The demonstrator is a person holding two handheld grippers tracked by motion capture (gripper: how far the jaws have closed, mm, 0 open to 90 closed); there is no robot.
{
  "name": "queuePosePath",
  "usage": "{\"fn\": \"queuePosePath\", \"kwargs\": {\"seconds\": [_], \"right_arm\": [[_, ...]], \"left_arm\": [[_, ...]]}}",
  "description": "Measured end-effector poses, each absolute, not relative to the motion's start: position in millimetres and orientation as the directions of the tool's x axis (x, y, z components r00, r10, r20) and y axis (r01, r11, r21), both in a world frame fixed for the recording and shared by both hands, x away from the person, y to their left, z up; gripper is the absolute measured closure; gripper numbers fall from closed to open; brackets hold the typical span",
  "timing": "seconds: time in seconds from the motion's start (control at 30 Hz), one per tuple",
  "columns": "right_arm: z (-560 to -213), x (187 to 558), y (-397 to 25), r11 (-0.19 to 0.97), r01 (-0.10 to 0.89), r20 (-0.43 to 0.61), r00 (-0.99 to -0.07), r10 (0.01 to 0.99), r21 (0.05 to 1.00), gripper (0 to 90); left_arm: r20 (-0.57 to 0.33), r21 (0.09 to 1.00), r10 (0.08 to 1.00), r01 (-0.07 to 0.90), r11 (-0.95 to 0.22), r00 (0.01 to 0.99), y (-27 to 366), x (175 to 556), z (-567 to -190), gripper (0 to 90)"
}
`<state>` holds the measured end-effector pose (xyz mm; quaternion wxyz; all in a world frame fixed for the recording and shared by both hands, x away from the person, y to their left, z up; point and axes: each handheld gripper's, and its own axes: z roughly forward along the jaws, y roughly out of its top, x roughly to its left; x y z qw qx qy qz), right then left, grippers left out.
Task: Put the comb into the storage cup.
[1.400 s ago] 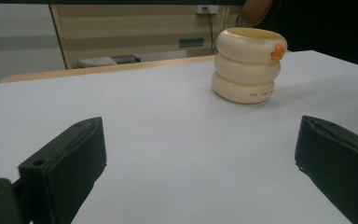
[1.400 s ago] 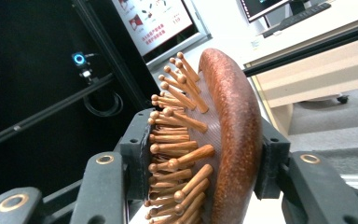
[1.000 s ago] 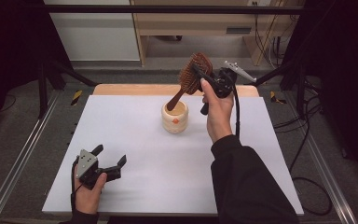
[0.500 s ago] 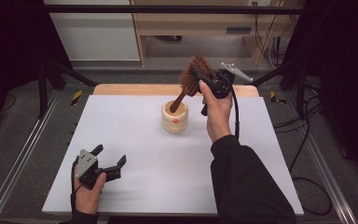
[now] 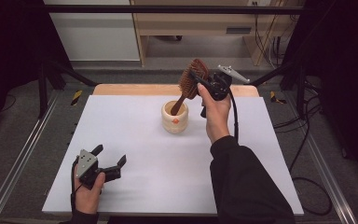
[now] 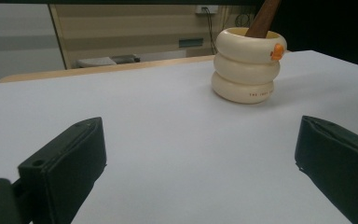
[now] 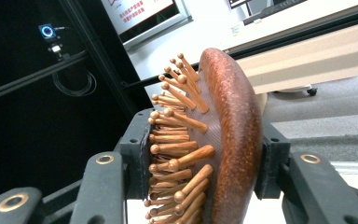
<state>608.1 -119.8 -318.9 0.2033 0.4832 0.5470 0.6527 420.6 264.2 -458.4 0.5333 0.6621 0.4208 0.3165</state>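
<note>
- Leaning out of the cream cup [image 5: 175, 117], the wooden hairbrush [image 5: 192, 80] has its handle tip down inside the cup's mouth and its bristled head up and tilted toward the far right.
- The right gripper [image 5: 204, 84] clamps the brush head; in the right gripper view its two black jaws press the brush [image 7: 219, 140] from both sides, one against the wooden pins, the other against the smooth rounded back.
- The cup, shaped like three stacked rings with a small orange mark on its side, stands upright on the white table [image 5: 135, 140], a little beyond the middle and near the far wooden edge.
- In the left gripper view the cup [image 6: 247, 65] sits ahead and to the right, the brush handle rising from its rim, with bare white surface all round its base.
- The left gripper [image 5: 111, 162] rests near the table's near-left corner, well apart from the cup, its jaws spread wide with nothing between them.
- A broad stretch of bare table lies between the two grippers and to the cup's left and right.
- Metal rails run along both long sides of the table, with floor beyond.
</note>
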Motion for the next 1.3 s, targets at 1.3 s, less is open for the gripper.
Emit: {"fn": "queuePosePath", "kwargs": {"seconds": [1.3], "right_arm": [[-340.3,616.1,-109.0,-0.266,0.313,0.390,-0.456,0.800,0.912,50.0]], "left_arm": [[-0.030,0.973,0.893,0.216,-0.076,0.448,264.2,420.6,-458.6,1.9]]}}
